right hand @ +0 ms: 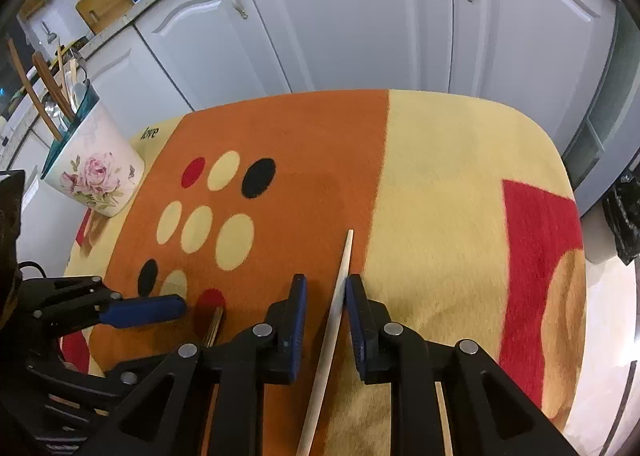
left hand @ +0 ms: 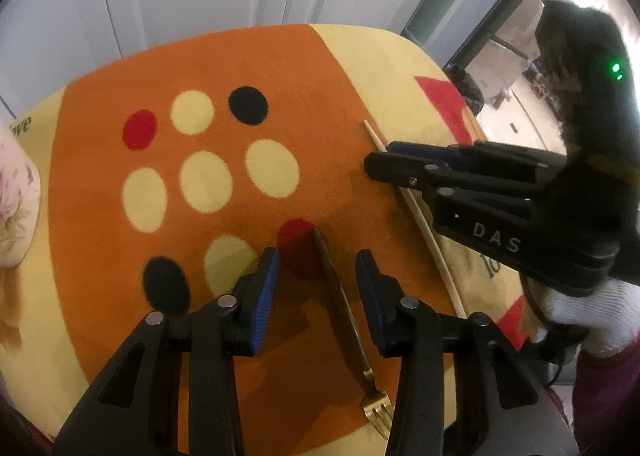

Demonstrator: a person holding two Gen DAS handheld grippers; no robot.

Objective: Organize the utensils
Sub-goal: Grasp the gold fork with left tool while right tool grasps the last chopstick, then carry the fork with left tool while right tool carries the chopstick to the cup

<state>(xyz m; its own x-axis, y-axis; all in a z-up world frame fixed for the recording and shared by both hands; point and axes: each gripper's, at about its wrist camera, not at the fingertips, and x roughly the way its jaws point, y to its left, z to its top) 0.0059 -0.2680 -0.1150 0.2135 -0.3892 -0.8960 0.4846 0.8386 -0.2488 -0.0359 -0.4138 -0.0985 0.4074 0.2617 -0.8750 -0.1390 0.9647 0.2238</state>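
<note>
Orange-and-yellow cloth on the desk (right hand: 460,176) is seen bearing a gold fork (left hand: 344,320) between the wide-open left hand-held gripper (left hand: 316,284), while a wooden chopstick (right hand: 336,312) is bracketed, unpressed, by the narrowly parted right hand-held gripper (right hand: 326,320).

A table covered by an orange, cream and red spotted cloth (right hand: 320,160) carries a floral utensil holder (right hand: 96,176) at its far left edge. Right of the holder lie 1 dark-handled fork (left hand: 344,316) and, farther right, 1 pale chopstick (right hand: 334,320).
</note>
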